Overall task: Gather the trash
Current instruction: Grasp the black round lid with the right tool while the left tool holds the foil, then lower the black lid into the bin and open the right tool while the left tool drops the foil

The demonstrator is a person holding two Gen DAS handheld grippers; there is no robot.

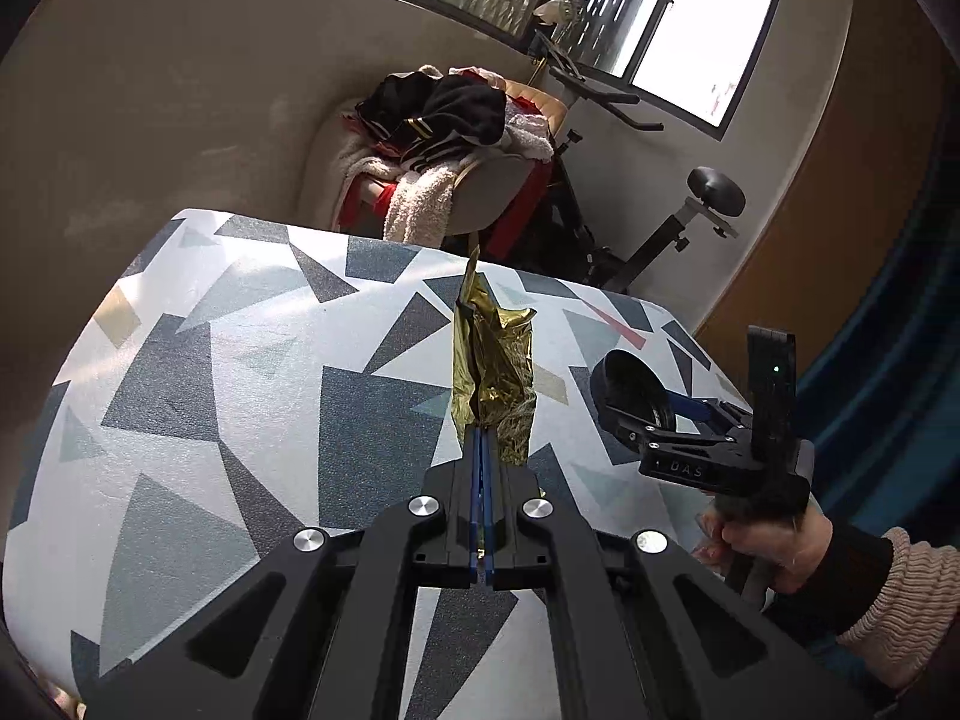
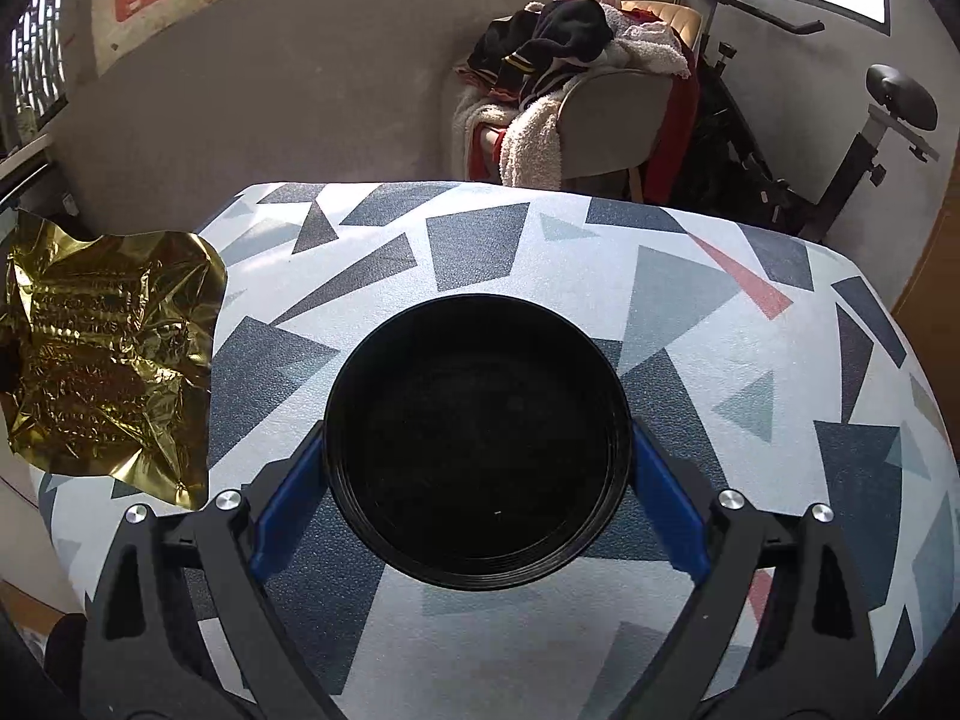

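The left tongs (image 1: pixel 483 450) are pressed together on the lower edge of a crumpled gold foil wrapper (image 1: pixel 495 372), which stands up from the blue pads and hangs above the tabletop (image 1: pixel 240 396), a surface covered in a pattern of grey, blue and white triangles with a few red slivers. From the right wrist view the same wrapper (image 2: pixel 108 360) shows broadside at the left edge of the tabletop (image 2: pixel 750 360), its shiny, creased face turned toward the camera.

The right tongs (image 2: pixel 480 480) stand spread wide around a round black container (image 2: pixel 477 450), one blue pad at each side of its rim; the pads (image 2: pixel 666 498) sit right against the rim, so the container is gripped between them. Its dark inside faces the camera and looks empty, though the black interior hides detail. In the left wrist view this container (image 1: pixel 633 387) appears to the right of the wrapper, held just above the tabletop near its right edge, carried by the right tongs (image 1: pixel 660 414) in a person's hand (image 1: pixel 774 540) with a knitted pink cuff over a dark sleeve.

Beyond the far edge of the tabletop stands a chair (image 2: pixel 606 126) heaped with clothes (image 2: pixel 552 54), dark garments and fleecy white ones. Just to its right is an exercise bike (image 1: pixel 660 204), with its saddle and handlebars below the window (image 1: pixel 690 18).
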